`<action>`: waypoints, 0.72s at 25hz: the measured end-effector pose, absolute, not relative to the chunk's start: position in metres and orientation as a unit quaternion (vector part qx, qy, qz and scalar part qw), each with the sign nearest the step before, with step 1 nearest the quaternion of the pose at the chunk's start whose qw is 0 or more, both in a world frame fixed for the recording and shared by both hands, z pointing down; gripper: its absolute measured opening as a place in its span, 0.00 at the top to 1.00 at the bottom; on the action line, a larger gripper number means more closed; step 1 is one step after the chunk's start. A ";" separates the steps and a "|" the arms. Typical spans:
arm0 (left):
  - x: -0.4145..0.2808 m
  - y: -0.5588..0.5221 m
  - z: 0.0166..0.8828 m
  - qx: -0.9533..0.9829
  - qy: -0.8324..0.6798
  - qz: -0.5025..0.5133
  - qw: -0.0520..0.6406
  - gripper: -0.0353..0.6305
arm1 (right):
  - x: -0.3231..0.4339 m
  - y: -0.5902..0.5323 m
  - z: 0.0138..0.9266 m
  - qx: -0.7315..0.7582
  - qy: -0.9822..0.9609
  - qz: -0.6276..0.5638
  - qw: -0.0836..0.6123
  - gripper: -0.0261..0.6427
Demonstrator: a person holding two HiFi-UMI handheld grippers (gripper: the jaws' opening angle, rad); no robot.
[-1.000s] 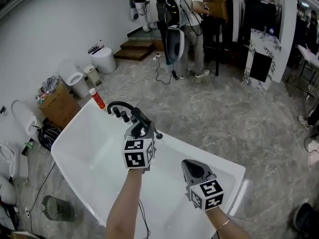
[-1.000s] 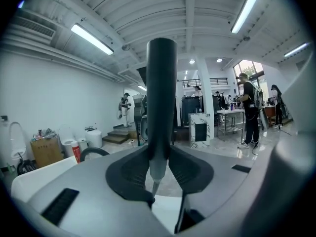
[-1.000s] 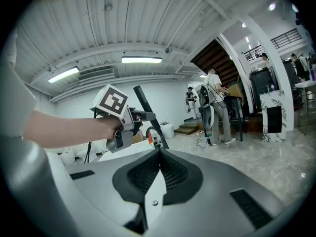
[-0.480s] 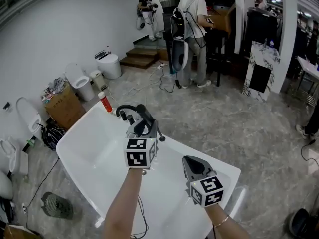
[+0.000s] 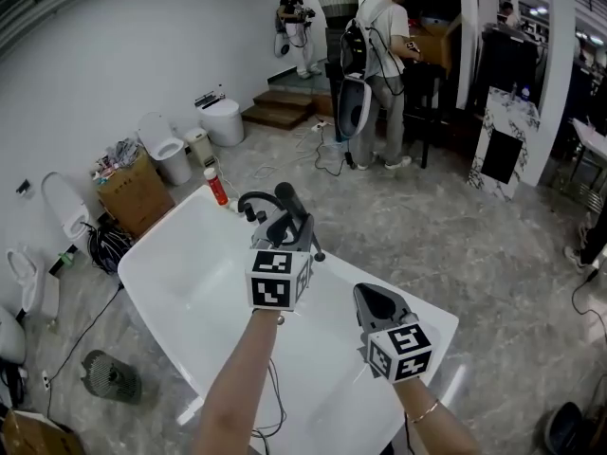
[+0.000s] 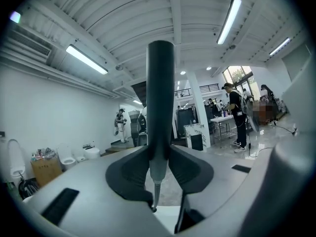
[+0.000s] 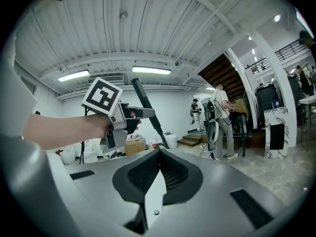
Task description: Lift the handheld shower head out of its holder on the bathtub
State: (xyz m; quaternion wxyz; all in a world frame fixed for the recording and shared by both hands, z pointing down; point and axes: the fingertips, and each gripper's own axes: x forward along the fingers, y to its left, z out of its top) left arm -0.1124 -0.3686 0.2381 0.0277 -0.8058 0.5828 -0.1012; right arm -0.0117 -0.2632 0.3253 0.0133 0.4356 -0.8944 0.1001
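Note:
The black handheld shower head (image 5: pixel 287 209) is held clear above the rim of the white bathtub (image 5: pixel 171 282). My left gripper (image 5: pixel 288 236) is shut on its handle. In the left gripper view the black handle (image 6: pixel 160 93) stands upright between the pads, with a thin silver stem below it. The right gripper view shows the same handle (image 7: pixel 146 113) slanting up out of the left gripper (image 7: pixel 132 114). My right gripper (image 5: pixel 376 303) hovers over the tub's near right side, shut and holding nothing. A black curved faucet (image 5: pixel 254 200) stays on the far rim.
A red bottle (image 5: pixel 217 186) stands on the tub's far corner. Toilets (image 5: pixel 169 152), a full cardboard box (image 5: pixel 133 190) and coiled cables (image 5: pixel 106 245) line the left wall. A small fan (image 5: pixel 109 375) lies on the floor. People (image 5: pixel 384 55) stand by the steps at the back.
Both grippers have risen. The left one has carried the shower head higher above the tub rim and the faucet. The right gripper has stayed shut and empty.

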 end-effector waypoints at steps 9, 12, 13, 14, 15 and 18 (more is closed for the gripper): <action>-0.119 -0.344 0.218 -0.806 0.582 -0.101 0.038 0.74 | -0.017 -0.243 0.304 0.436 -0.896 0.087 0.011 0.95; -0.120 -0.340 0.219 -0.805 0.583 -0.105 0.036 0.74 | -0.018 -0.239 0.303 0.437 -0.896 0.081 0.014 0.95; -0.121 -0.338 0.220 -0.805 0.583 -0.105 0.036 0.74 | -0.018 -0.237 0.302 0.437 -0.896 0.081 0.013 0.95; -0.121 -0.337 0.221 -0.805 0.583 -0.106 0.036 0.74 | -0.018 -0.235 0.303 0.437 -0.896 0.081 0.013 0.95; -0.120 -0.335 0.221 -0.805 0.583 -0.107 0.036 0.74 | -0.017 -0.233 0.303 0.437 -0.896 0.081 0.012 0.95; -0.117 -0.331 0.222 -0.805 0.582 -0.109 0.037 0.74 | -0.013 -0.230 0.303 0.438 -0.895 0.082 0.011 0.95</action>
